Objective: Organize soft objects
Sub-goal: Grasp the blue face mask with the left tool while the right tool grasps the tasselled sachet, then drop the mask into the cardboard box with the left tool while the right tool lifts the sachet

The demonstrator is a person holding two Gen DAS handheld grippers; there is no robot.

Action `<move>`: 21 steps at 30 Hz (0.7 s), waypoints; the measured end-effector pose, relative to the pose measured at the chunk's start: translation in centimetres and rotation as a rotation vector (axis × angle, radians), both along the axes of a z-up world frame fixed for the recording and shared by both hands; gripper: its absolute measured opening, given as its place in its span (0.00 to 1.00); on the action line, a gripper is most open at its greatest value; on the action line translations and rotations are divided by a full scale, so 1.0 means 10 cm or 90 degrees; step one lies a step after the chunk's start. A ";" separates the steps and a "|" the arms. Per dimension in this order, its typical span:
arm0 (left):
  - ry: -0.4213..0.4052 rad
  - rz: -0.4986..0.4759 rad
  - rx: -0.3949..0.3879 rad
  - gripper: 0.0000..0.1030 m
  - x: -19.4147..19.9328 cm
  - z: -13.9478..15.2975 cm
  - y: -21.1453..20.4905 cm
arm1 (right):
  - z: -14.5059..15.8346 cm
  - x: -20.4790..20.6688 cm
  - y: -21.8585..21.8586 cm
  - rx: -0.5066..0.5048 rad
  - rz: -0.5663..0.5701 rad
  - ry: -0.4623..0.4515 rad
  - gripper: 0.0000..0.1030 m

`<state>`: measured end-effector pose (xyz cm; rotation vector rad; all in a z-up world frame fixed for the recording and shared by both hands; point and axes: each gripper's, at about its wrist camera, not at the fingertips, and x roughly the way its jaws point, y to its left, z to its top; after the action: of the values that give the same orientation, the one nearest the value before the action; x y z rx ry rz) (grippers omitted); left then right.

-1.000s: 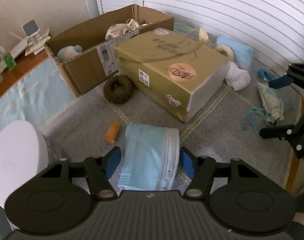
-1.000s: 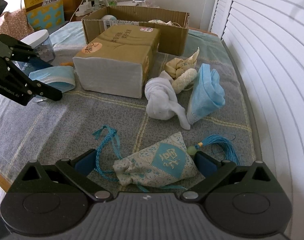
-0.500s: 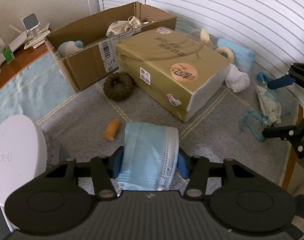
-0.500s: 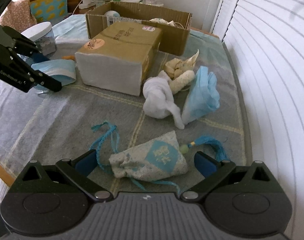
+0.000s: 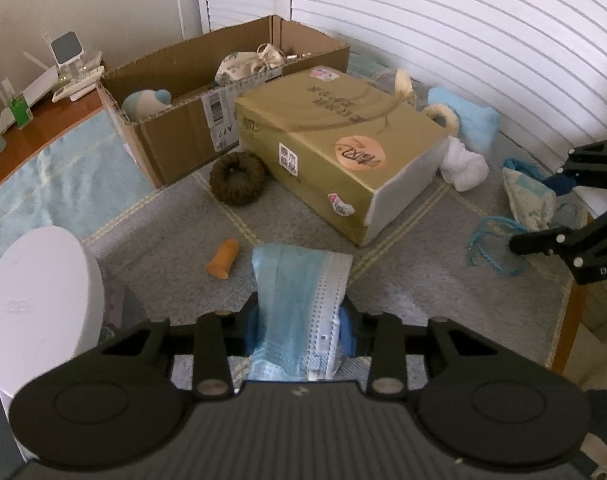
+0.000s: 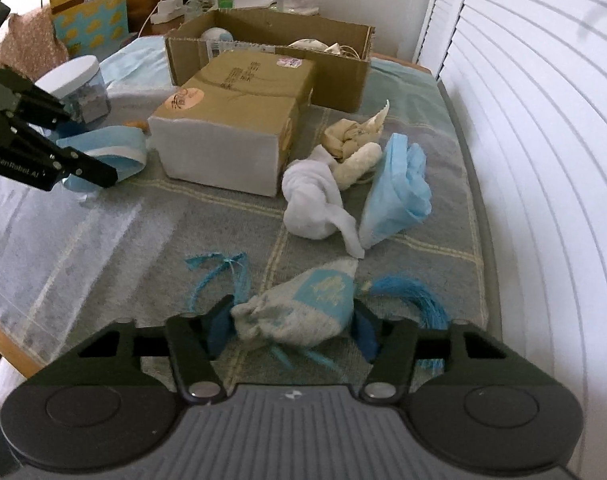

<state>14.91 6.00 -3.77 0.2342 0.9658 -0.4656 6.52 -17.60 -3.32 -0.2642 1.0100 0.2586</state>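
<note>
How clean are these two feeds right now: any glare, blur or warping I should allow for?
Left wrist view: fisheye bends the shutters into arcs, corners go black, and the mask in the left hand-held gripper is fairly sharp. Right wrist view: daylight washes out the shutters, and the pouch in the right hand-held gripper looks soft, slightly blurred.
</note>
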 end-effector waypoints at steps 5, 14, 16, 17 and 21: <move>-0.009 -0.009 -0.005 0.35 -0.08 0.11 0.01 | 0.08 -0.04 -0.01 0.011 -0.004 -0.008 0.60; -0.035 -0.030 -0.006 0.35 -0.25 0.34 0.00 | 0.37 -0.12 -0.01 0.056 -0.015 -0.044 0.60; -0.044 -0.033 -0.007 0.35 -0.28 0.39 -0.02 | 0.45 -0.12 -0.01 0.060 -0.014 -0.051 0.60; -0.049 -0.036 -0.007 0.35 -0.30 0.41 -0.02 | 0.49 -0.12 0.00 0.062 -0.015 -0.055 0.60; -0.064 -0.046 -0.006 0.35 -0.36 0.49 -0.05 | 0.63 -0.13 0.02 0.066 -0.019 -0.070 0.60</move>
<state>11.33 5.53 1.08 0.2822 0.8595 -0.5199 5.25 -17.44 3.00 -0.1667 0.8887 0.2656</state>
